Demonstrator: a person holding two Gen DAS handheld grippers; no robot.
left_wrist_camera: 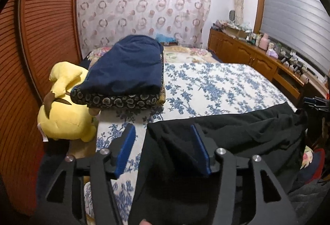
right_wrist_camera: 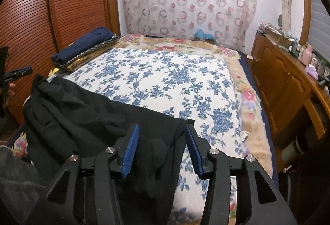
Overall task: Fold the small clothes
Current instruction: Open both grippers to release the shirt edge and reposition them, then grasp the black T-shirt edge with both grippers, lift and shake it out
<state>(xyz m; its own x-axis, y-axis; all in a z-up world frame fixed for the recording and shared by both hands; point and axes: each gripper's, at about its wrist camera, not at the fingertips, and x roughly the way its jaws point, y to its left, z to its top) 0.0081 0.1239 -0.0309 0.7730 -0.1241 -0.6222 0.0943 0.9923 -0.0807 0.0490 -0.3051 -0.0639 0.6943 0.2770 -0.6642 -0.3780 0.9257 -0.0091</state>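
Observation:
A black garment (left_wrist_camera: pixel 237 132) lies crumpled along the near edge of the bed, on a blue-flowered white cover (left_wrist_camera: pixel 216 84). My left gripper (left_wrist_camera: pixel 163 132) is open, its blue pads (left_wrist_camera: pixel 126 148) straddling the garment's left corner. In the right wrist view the same black garment (right_wrist_camera: pixel 82 113) stretches left. My right gripper (right_wrist_camera: pixel 162 134) is open around its bunched right corner, which sags between the pads (right_wrist_camera: pixel 192 150). The left gripper shows at the far left of the right wrist view (right_wrist_camera: pixel 16 74).
A folded navy quilt (left_wrist_camera: pixel 127 66) on a dark patterned cushion sits at the bed's left, with a yellow plush toy (left_wrist_camera: pixel 66 105) beside it. A brown slatted wardrobe (left_wrist_camera: pixel 41 39) is left. A wooden dresser (right_wrist_camera: pixel 288 84) with bottles lines the right.

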